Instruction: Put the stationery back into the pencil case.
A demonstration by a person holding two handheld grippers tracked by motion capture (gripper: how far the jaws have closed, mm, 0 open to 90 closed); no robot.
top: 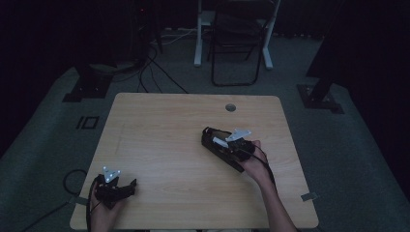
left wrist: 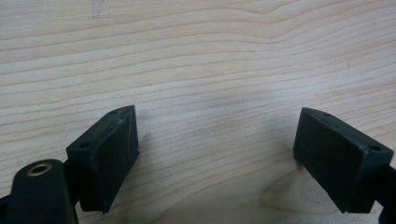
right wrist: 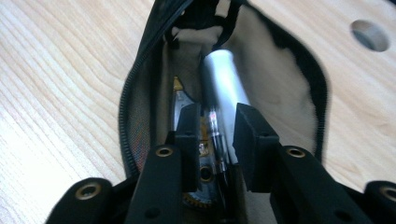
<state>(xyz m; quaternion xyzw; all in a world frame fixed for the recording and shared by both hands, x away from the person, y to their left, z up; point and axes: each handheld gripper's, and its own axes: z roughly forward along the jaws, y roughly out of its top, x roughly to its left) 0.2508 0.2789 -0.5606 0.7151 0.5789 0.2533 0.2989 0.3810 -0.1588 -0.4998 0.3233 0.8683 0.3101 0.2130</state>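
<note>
Right gripper [right wrist: 212, 135], jaws slightly apart around the silver pen [right wrist: 223, 88] inside the open black pouch [right wrist: 140, 93] mid-table; pen's long axis runs straight ahead of your jaws; left gripper [left wrist: 215, 154] wide, far off

Pouch [top: 217, 145] on table [top: 159, 145], pen [right wrist: 224, 88] inside pouch

Dim lab: lone wooden table [top: 159, 145], floor cables [top: 145, 67], rig stands [top: 319, 94].
</note>
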